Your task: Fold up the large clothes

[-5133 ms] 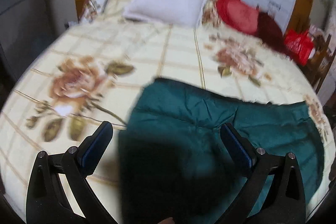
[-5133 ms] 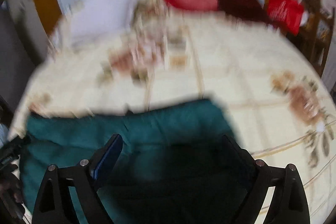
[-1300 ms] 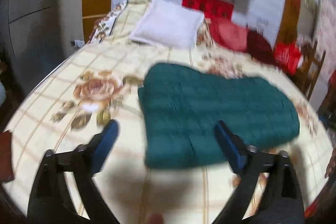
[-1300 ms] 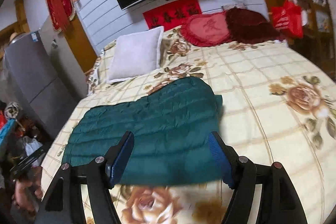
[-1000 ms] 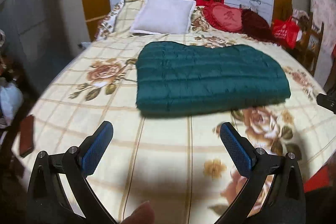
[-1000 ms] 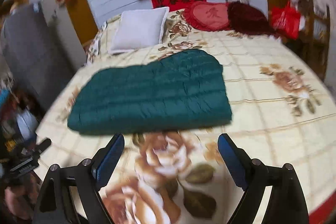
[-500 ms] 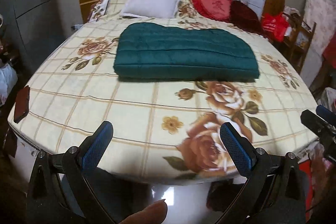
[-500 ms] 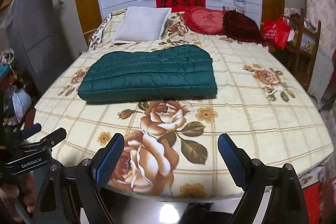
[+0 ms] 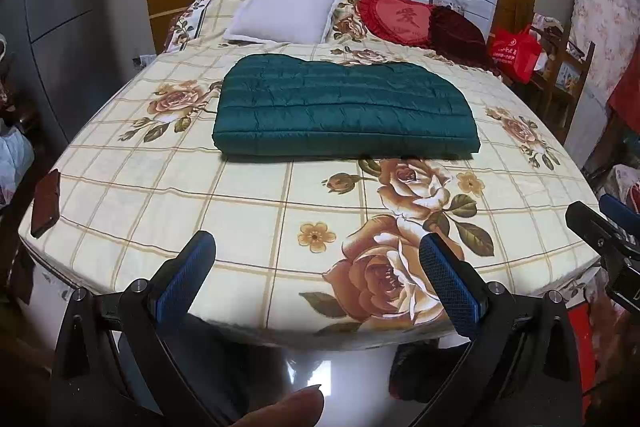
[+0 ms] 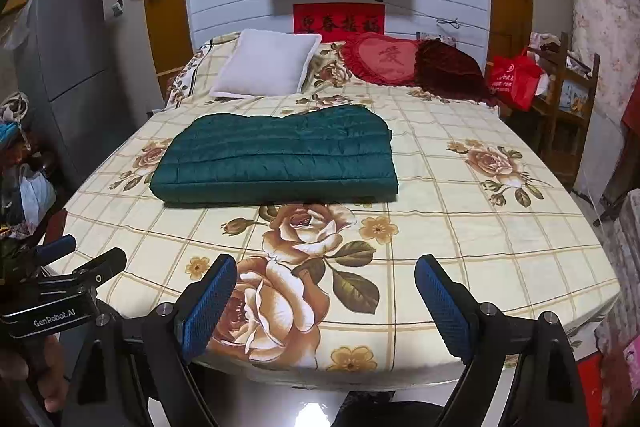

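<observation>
A dark green quilted garment [image 9: 344, 111] lies folded into a flat rectangle on the middle of the bed [image 9: 256, 195]; it also shows in the right wrist view [image 10: 280, 159]. My left gripper [image 9: 316, 259] is open and empty, held off the foot of the bed, far from the garment. My right gripper [image 10: 326, 283] is open and empty, also back beyond the foot edge. Each gripper shows at the edge of the other's view.
A white pillow [image 9: 284, 9], a red heart cushion [image 9: 394, 19] and a dark red cushion [image 9: 456, 31] lie at the head. A dark phone [image 9: 46, 203] lies on the bed's left corner. A grey fridge [image 10: 68, 67] stands left, a wooden chair with a red bag [image 10: 516, 77] right.
Both grippers have let go of the green garment and pulled back from it to beyond the foot of the bed. The garment lies still, folded.
</observation>
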`<state>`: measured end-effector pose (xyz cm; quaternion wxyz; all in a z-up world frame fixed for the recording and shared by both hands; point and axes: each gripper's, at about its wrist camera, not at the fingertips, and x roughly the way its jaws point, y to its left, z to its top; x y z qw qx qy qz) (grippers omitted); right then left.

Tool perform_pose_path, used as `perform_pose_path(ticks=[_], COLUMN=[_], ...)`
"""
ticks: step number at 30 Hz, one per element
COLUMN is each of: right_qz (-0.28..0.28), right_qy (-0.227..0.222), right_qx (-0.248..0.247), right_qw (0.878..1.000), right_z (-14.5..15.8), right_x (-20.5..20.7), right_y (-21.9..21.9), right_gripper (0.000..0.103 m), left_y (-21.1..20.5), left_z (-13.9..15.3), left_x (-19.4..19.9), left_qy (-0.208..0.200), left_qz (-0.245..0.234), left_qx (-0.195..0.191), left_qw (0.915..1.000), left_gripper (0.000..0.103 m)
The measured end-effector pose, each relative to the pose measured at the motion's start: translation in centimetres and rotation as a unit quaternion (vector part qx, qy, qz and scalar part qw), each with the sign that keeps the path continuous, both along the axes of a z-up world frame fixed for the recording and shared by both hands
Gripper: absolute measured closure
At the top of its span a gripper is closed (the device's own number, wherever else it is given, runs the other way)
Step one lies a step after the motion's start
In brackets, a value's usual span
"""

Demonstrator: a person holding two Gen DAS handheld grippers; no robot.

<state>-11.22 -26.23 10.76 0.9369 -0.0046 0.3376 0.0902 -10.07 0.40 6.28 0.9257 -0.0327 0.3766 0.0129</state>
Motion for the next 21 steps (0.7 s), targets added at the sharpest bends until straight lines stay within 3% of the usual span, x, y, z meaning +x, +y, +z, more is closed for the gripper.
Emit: perform_pose_path(ticks=[21], right_qz=[0.010], right_qy=[-0.002], right_qx=[-0.001], right_qw=[1.000], right_z=[-0.21], right_x=[0.10], right_y=[0.74], right_gripper=[0.014], left_y=[-0.09], left_z=[-0.59], left_x=[0.19], left_qy=[0.011], left_qz=[-0.003], left_qx=[-0.002], left_qw=[0.9999], left_gripper=[0.001])
